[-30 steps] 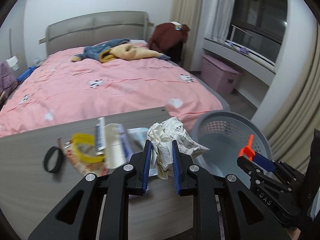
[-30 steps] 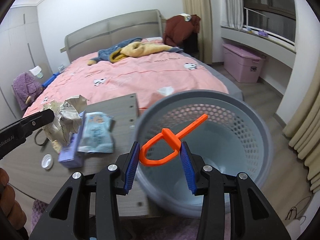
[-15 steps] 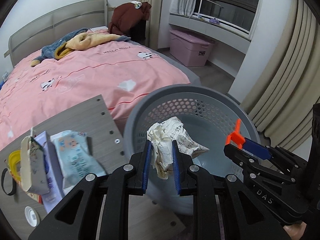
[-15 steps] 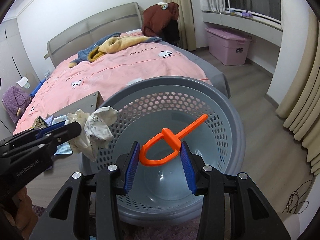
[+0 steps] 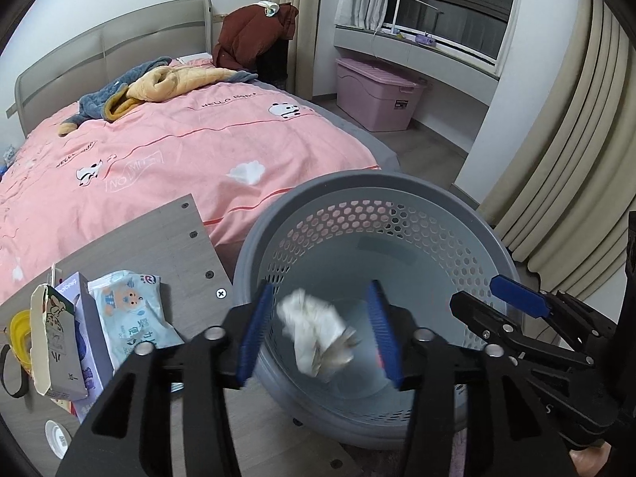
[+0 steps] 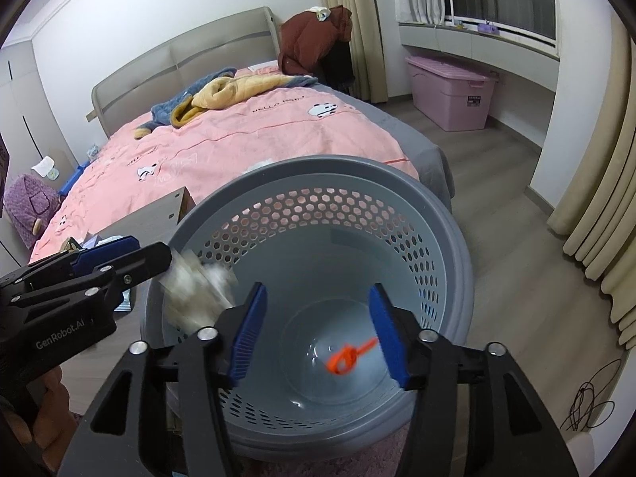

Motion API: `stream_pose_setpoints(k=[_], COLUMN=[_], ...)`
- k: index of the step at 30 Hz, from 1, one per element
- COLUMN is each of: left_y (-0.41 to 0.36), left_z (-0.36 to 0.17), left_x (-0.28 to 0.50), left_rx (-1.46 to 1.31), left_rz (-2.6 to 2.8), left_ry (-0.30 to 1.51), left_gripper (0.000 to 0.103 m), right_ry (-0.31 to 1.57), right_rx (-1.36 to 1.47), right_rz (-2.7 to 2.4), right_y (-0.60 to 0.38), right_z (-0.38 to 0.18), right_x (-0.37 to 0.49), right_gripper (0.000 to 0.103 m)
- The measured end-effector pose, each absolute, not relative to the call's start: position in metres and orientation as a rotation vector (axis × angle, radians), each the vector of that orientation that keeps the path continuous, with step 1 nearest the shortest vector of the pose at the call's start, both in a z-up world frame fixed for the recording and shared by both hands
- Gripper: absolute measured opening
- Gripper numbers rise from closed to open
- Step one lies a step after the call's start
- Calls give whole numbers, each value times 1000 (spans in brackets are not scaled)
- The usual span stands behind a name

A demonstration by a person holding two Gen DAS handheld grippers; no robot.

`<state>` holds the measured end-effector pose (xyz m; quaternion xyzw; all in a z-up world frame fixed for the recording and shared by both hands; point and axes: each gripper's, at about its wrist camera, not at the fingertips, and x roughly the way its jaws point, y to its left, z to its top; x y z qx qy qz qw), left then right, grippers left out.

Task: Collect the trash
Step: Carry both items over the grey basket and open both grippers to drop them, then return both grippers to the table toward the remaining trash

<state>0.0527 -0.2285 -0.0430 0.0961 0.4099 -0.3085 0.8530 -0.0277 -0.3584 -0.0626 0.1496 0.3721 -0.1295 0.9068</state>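
Both held over the round grey perforated plastic basket (image 5: 397, 198), pointing down into it. Left gripper (image 5: 322, 334) with blue fingers (image 5: 256, 330) spread wide, gripping nothing; crumpled white paper ball (image 5: 316, 334) blurred in the gap, touching neither pad. Right gripper (image 6: 318, 334) likewise spread apart and holding nothing; small orange plastic clip (image 6: 348, 359) blurred, low inside the basket near its bottom. Left of the basket, grey wooden surface (image 5: 139, 238) carrying a light-blue wet-wipes packet (image 5: 133, 310) and an opened white carton (image 5: 51, 342). Farther off, pink bed (image 5: 179, 147), pink storage box (image 5: 377, 93) under the window, beige curtains (image 5: 576, 139) at right.
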Motion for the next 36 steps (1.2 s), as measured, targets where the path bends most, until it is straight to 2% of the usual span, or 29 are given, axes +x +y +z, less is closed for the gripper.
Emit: stream_pose_setpoints(k=[6,10,15,18,25,36], left_y=[-226,-222,-219,-216,-209,-187], left_z=[-43,-43,-42,-41,-38,-31], left_x=[54,52,50,49,44,37], left_rx=[202,201,207,207,202,157], left_rz=[-629,-612,-593,-582,-562,-538], left_ry=[870,866,859,854,839,814], left_gripper=[52,58,59,65,73,73], right_ry=[768,771,764,759,745,725], right_rx=[306,312,316,318,317,300], right_rz=[-271,-272,-275,-279,-292,-279], right_y=[-360,-360,-361,-360,-360,-345], right_z=[-63,-65,-64,-63,-62,-57], right_x=[-28,-29,-31,-32,-37,-40], right_gripper=[56,57,62,64,73,87])
